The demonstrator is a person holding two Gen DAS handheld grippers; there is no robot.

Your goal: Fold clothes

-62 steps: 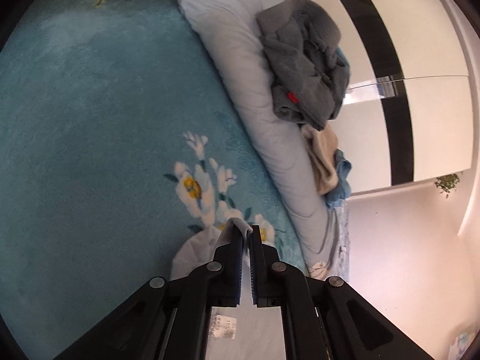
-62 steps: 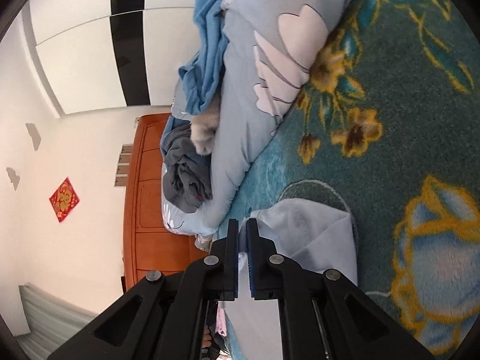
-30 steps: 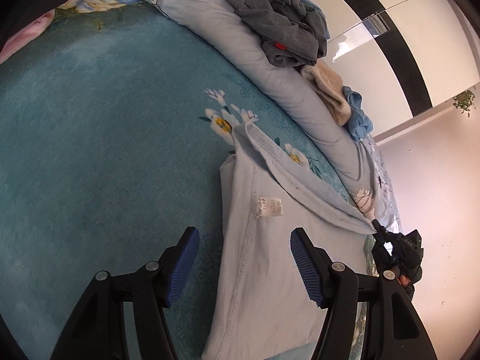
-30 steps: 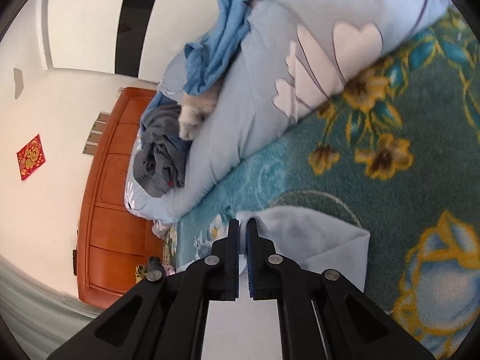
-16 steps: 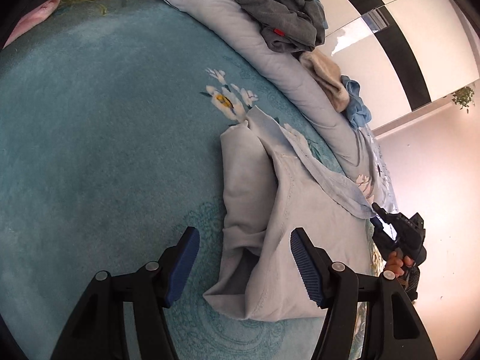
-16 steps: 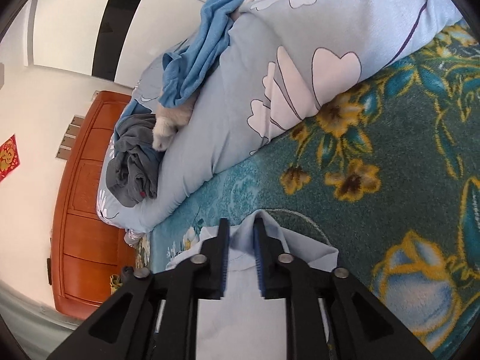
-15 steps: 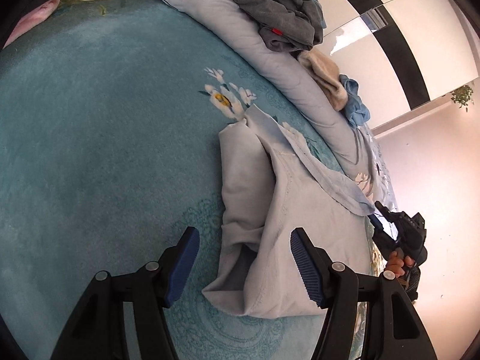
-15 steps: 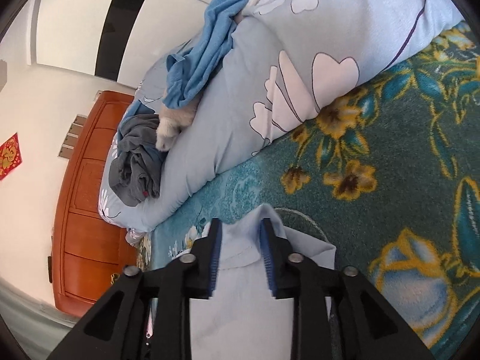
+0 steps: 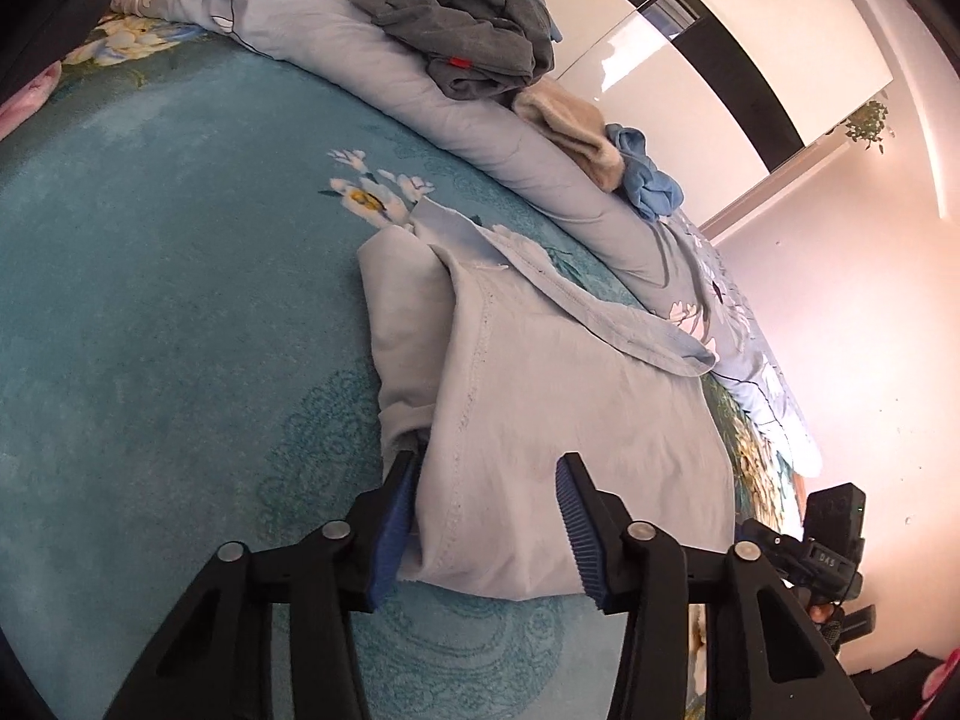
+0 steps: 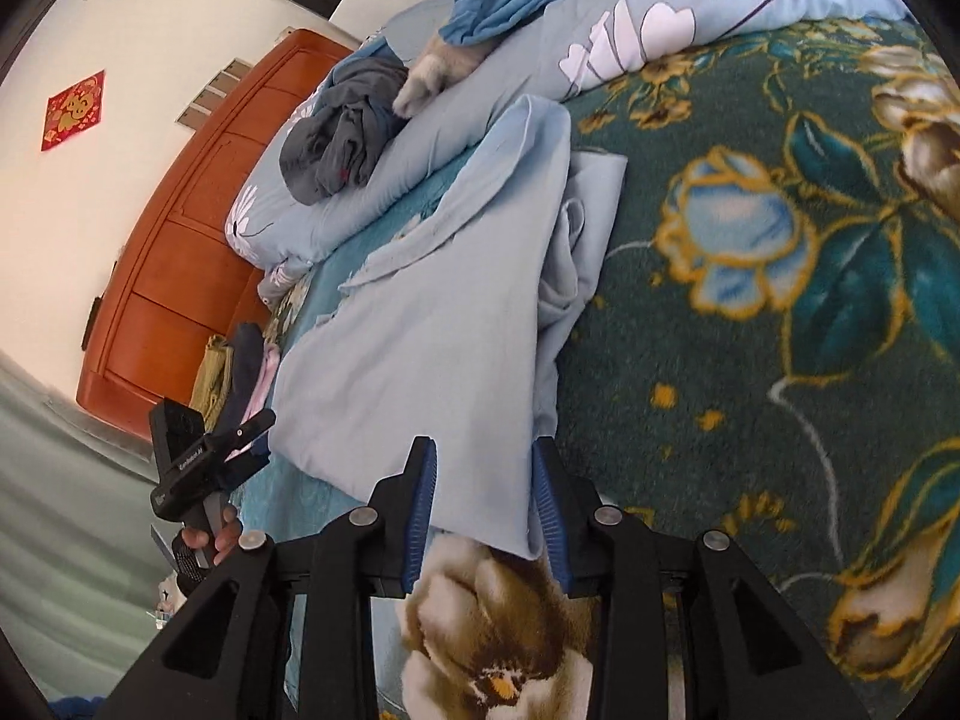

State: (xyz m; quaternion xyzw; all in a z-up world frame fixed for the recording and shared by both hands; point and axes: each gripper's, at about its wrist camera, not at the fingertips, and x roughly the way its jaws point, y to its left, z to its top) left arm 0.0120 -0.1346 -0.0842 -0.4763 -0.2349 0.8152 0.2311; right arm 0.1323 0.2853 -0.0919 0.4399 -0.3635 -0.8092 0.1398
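Left wrist view: our left gripper hangs with its fingers spread wide, grasping nothing, over the near hem of the pale blue garment, which lies part-folded on the teal floral blanket. The garment's near edge sits between the two pads; the left pad touches or nearly touches the tucked side fold. Beyond the fingertips a loose strip of the garment trails toward the rolled quilt, where the grey clothes, a beige piece and a blue piece wait. Our right gripper shows low at the right, well apart.

Right wrist view: the right gripper is likewise released, fingers parted, with the garment's near corner lying between the pads. Off the right finger the layers bunch in a loose ridge.

We judge the next fold will go best if each gripper closes on all layers at its corner, level with the other, and the bunched side is smoothed first, or the ridge will be folded in.
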